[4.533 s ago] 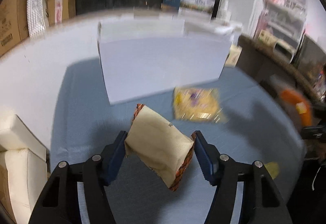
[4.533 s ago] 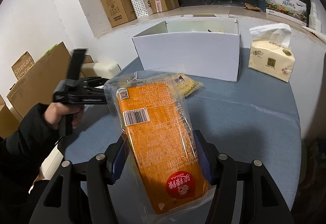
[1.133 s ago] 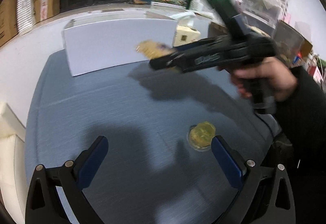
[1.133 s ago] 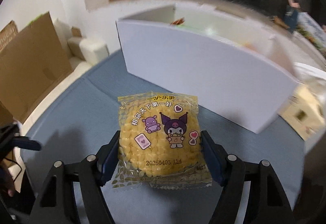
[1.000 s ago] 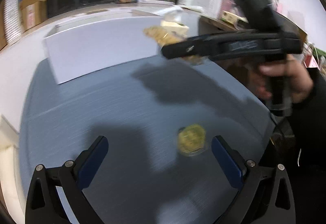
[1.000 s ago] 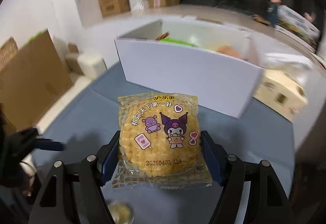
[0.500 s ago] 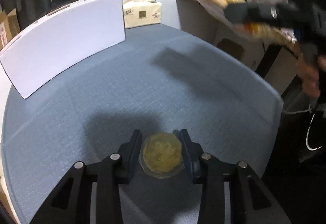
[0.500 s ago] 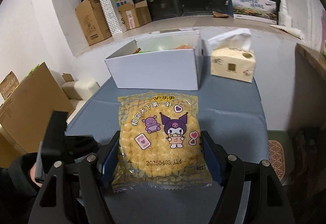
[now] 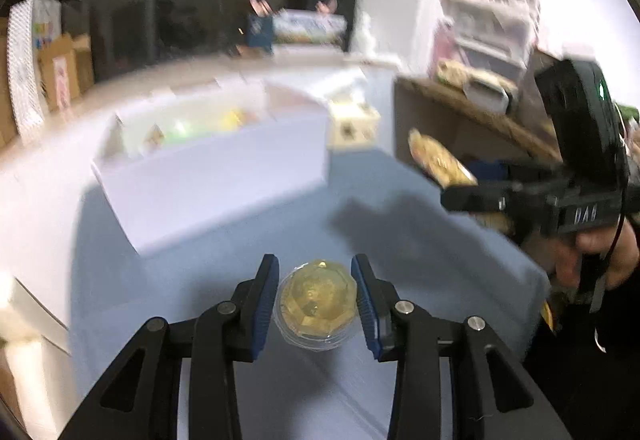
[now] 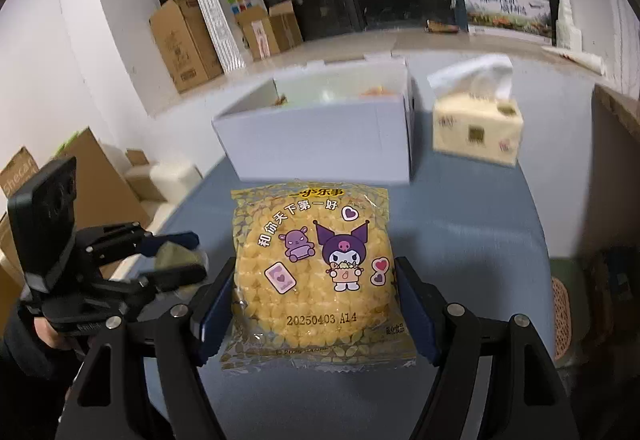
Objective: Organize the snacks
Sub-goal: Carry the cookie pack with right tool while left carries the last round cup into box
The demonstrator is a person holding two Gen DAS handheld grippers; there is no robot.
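Both tongs are loaded. The left tongs [image 9: 316, 294] pinch a small round golden snack in clear wrap [image 9: 316, 298]; whether it is clear of the blue bench [image 9: 248, 240] cannot be told. The right tongs [image 10: 314, 294] clamp a yellow corn-cracker packet with cartoon print [image 10: 312, 276] by its side edges. Ahead of both stands the open white box [image 10: 320, 138], with several snacks already visible inside. No other loose snacks show on the bench, so these two are probably the last; dropping them in remains.
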